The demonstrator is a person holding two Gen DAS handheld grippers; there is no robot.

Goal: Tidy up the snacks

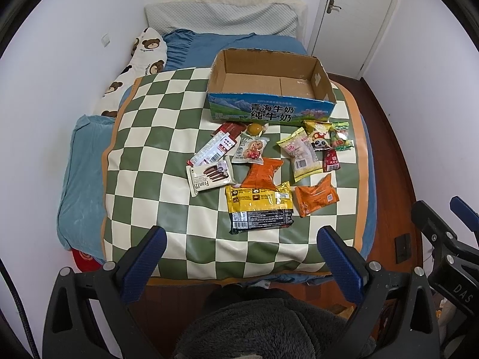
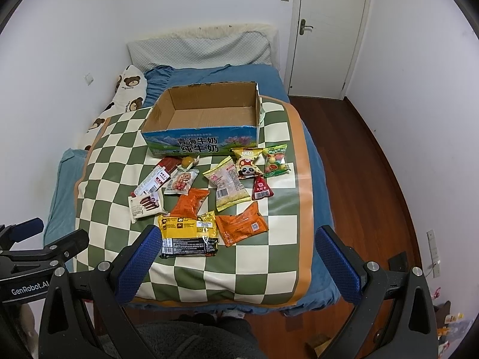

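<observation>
An open cardboard milk box (image 1: 271, 108) (image 2: 200, 143) stands empty on a green-and-white checkered mat (image 1: 149, 155) (image 2: 119, 149) on the bed. Several snack packets lie in front of it: a yellow-black pack (image 1: 259, 208) (image 2: 188, 233), two orange packs (image 1: 315, 199) (image 2: 241, 227), a Franzzi wafer pack (image 1: 208, 179) (image 2: 145, 208), a pale yellow pack (image 1: 301, 154) (image 2: 227, 187), a panda pack (image 1: 318, 134) (image 2: 247, 163). My left gripper (image 1: 241, 240) is open and empty, above the mat's near edge. My right gripper (image 2: 238, 239) is open and empty, above the near snacks.
Blue bedding (image 1: 74, 179), a bear-print pillow (image 1: 143, 56) and a white pillow (image 1: 221, 18) lie around the mat. White walls close in on the left; a door (image 1: 353, 15) is at back right. Wood floor (image 2: 374, 179) runs right of the bed.
</observation>
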